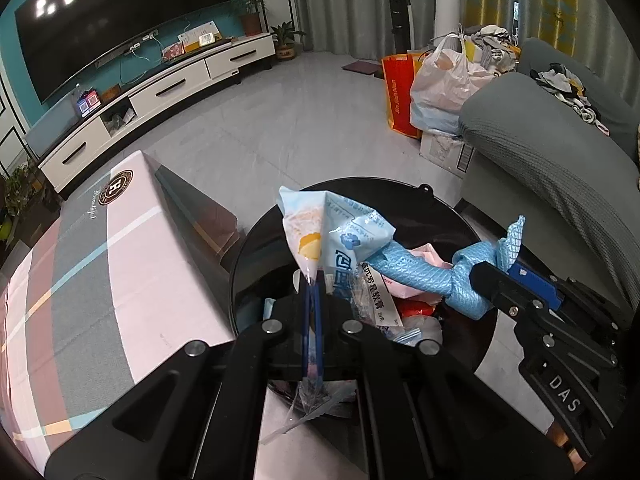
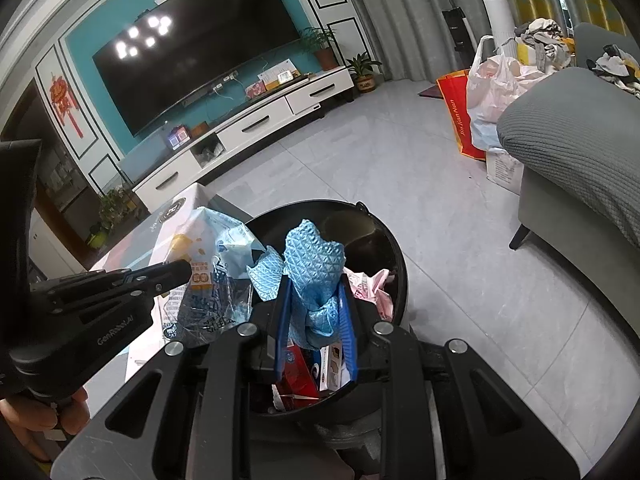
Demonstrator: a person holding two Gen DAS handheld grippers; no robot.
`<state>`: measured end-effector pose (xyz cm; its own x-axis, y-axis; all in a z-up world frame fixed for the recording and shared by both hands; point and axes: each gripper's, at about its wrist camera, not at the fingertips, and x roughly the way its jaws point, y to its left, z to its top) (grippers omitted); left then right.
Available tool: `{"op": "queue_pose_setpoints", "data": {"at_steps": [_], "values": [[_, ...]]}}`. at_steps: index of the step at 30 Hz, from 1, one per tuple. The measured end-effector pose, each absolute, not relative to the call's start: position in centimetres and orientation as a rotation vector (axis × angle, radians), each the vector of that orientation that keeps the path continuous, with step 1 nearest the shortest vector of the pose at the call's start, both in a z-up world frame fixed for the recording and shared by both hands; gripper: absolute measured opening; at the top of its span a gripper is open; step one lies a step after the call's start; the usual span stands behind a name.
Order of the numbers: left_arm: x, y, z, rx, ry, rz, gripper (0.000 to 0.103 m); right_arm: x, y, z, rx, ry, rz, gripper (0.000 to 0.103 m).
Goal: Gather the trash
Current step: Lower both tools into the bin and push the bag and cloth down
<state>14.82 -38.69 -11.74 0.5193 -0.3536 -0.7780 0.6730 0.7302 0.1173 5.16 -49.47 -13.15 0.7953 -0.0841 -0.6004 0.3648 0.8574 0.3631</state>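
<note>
A black round trash bin [image 1: 256, 240] [image 2: 394, 256] stands on the floor beside the table, holding pink paper [image 1: 424, 256] and several wrappers. My left gripper [image 1: 313, 280] is shut on a light blue plastic snack wrapper [image 1: 320, 228] and holds it over the bin; the wrapper also shows in the right wrist view [image 2: 216, 248]. My right gripper [image 2: 314, 292] is shut on a twisted blue textured cloth [image 2: 314, 256] over the bin's middle; the cloth also shows in the left wrist view [image 1: 424, 272], with the right gripper [image 1: 496, 276] at its right end.
A table with a pink and grey checked cloth [image 1: 100, 272] lies left of the bin. A grey sofa [image 1: 552, 152] stands to the right, with bags [image 1: 436, 80] and a box beside it. A white TV cabinet [image 1: 160, 92] runs along the far wall.
</note>
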Motion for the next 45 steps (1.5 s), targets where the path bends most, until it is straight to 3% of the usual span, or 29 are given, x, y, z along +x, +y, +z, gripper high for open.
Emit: {"op": "queue_pose_setpoints", "data": {"at_steps": [45], "values": [[15.2, -40.2, -13.7, 0.484, 0.859, -0.623, 0.003, 6.3, -49.6, -14.6, 0.460, 0.654, -0.254, 0.023]]}}
